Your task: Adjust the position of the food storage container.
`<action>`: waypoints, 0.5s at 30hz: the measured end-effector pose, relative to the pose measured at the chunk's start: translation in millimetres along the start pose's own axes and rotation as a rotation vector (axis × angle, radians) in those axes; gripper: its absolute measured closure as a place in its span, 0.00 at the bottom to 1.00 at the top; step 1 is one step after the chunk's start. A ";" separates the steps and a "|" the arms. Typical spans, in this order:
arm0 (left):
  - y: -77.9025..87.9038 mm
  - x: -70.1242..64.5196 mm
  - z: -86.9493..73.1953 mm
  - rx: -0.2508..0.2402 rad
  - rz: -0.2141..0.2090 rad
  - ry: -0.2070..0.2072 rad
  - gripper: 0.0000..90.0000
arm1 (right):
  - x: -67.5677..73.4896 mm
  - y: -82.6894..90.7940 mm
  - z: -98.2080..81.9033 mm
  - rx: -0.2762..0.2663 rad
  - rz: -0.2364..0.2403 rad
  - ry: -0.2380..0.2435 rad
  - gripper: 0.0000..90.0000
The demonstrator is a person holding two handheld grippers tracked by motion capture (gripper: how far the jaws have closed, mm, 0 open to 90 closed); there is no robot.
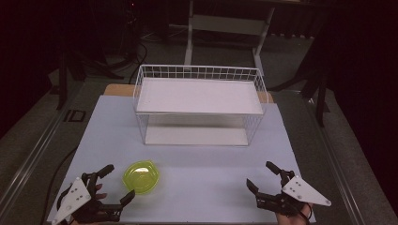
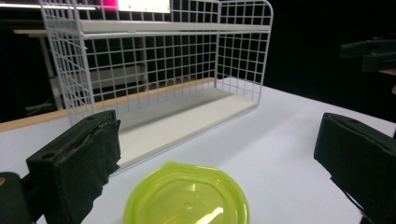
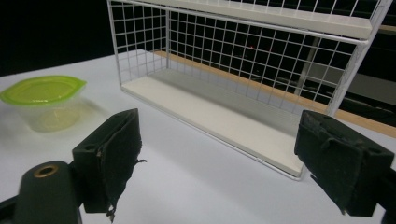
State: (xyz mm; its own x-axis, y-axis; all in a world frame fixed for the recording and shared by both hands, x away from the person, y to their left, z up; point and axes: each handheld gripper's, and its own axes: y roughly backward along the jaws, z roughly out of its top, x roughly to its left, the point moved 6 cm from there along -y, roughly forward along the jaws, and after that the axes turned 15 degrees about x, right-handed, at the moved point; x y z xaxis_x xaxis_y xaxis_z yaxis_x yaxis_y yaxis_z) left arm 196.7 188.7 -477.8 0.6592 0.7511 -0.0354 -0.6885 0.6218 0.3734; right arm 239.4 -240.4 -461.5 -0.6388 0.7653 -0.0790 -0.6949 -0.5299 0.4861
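Jaws of the left gripper stand wide apart with nothing between them, at the near left corner of the white table. The container with the yellow-green lid sits on the table just ahead of that gripper and slightly to its right, close to the tips but not touching them. In the left gripper view the lid lies low between the two black pads, so the opening already faces it. The tub is roundish with a small tab at one side, so it has no real long axis to line up with. It looks clear below the lid, and I cannot tell whether anything is in it.

Behind it, across the middle of the table, stands the white wire shelf rack, long side toward the person, open at the front. Both its upper board and its lower board are bare.

At the near right corner the right gripper is also spread wide and holds nothing. It is well apart from the container, which appears far off to the left in the right gripper view.

The left hand is plainly the nearer one, so a short push forward with a little drift right would likely bring its pads around the tub
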 end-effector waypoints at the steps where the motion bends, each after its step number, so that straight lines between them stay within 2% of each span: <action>1: -0.2 -1.2 0.4 -0.002 -0.007 0.003 0.01 | 0.2 -0.7 -0.4 0.008 0.001 0.003 0.16; 6: 0.6 -8.4 4.3 0.001 -0.020 -0.021 0.01 | 0.9 -3.1 -1.3 0.018 0.005 0.005 0.16; 11: 2.4 -22.0 10.9 0.014 -0.016 -0.078 0.01 | 1.8 -2.8 -1.3 0.018 0.015 0.000 0.16; 13: 3.9 -25.7 14.8 0.021 -0.042 -0.071 0.01 | 3.3 -1.7 -0.7 0.012 0.023 -0.001 0.16; 15: 8.2 -26.9 22.0 0.002 -0.035 -0.046 0.01 | 5.5 0.1 0.5 0.007 0.025 -0.002 0.16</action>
State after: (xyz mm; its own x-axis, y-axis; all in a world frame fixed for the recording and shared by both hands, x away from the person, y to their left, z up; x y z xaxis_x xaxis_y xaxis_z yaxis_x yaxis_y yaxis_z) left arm 180.0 168.7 -453.4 0.6961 0.7179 -0.0054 -0.6642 0.6468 0.3748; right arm 235.9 -236.0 -461.5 -0.6555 0.7524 -0.0647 -0.6762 -0.5467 0.4938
